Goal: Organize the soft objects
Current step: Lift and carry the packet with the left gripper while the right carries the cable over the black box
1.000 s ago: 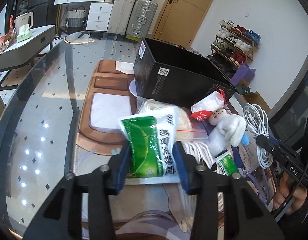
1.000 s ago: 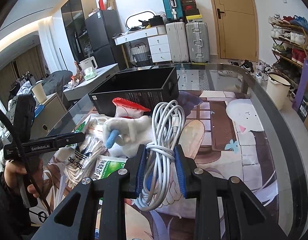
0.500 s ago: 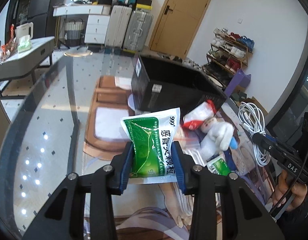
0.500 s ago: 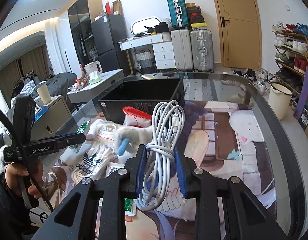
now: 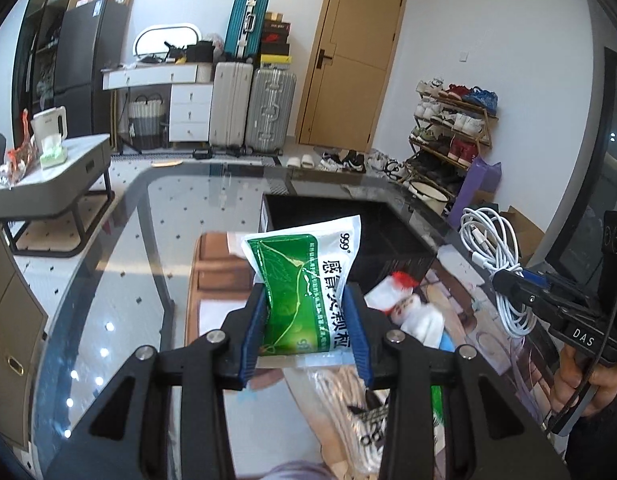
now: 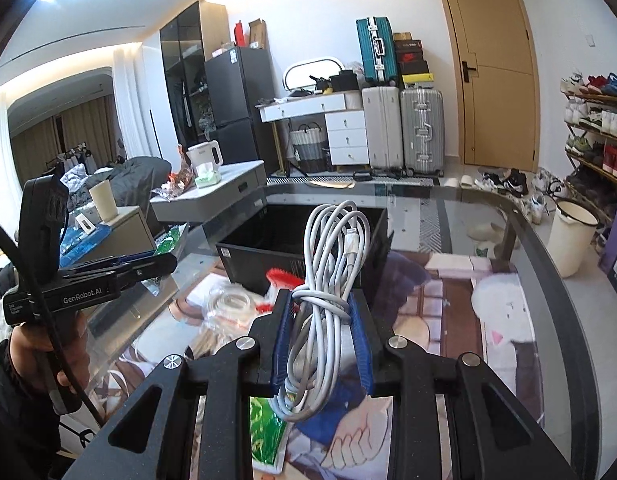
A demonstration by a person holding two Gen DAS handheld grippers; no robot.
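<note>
My left gripper [image 5: 306,320] is shut on a green and white medicine pouch [image 5: 304,284] and holds it in the air in front of the open black box [image 5: 388,240]. My right gripper [image 6: 320,332] is shut on a coiled white cable [image 6: 332,276], also lifted, with the black box [image 6: 268,252] behind it. The cable and right gripper show at the right of the left wrist view [image 5: 492,256]. The left gripper shows at the left of the right wrist view [image 6: 120,272].
On the glass table [image 5: 108,300] lie a white plush toy [image 5: 420,320], a red-topped white packet [image 5: 388,288], a clear bag of cord [image 6: 228,308], a printed bag [image 5: 360,412] and another green pouch [image 6: 264,436]. A picture mat [image 6: 488,320] covers the table.
Both grippers have risen with their loads and tilted upward. The pouch and the cable now stand higher, level with the black box's opening.
</note>
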